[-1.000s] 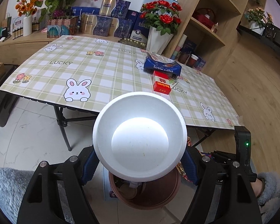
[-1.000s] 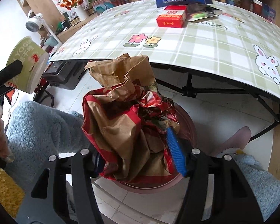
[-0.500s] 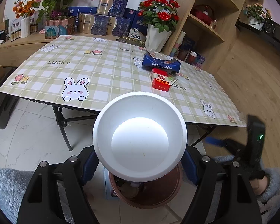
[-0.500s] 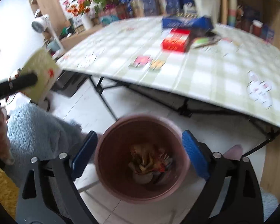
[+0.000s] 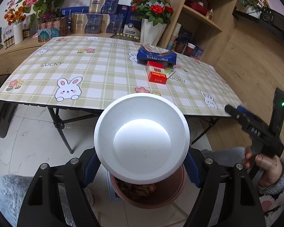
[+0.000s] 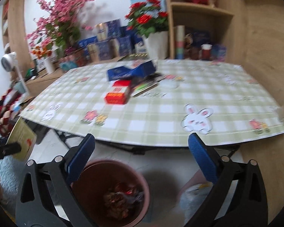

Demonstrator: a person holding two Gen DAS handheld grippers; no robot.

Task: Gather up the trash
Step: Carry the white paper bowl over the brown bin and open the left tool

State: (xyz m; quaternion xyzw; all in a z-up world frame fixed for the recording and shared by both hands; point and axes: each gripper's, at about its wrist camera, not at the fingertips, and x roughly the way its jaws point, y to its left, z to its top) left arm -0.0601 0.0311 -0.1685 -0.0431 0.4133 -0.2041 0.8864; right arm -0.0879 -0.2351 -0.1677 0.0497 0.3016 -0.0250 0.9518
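My left gripper (image 5: 142,162) is shut on a white foam bowl (image 5: 142,138) and holds it above the brown trash bin (image 5: 161,198), which holds crumpled paper trash (image 5: 136,189). My right gripper (image 6: 142,158) is open and empty, raised above the bin (image 6: 111,191) and facing the table; it also shows in the left wrist view (image 5: 255,128). The crumpled brown and red paper (image 6: 121,198) lies in the bin. On the table lie a red box (image 6: 118,92), a blue coffee package (image 6: 130,71) and flat wrappers (image 6: 145,86).
The checked bunny tablecloth covers the folding table (image 6: 179,113), whose edge hangs over the bin. Vases with flowers (image 5: 151,19) and boxes stand at the back. A wooden shelf (image 5: 198,19) is at the right. The floor is tiled.
My right gripper let the crumpled paper fall into the bin, opened, and rose toward the table. My left gripper with the bowl barely moved.
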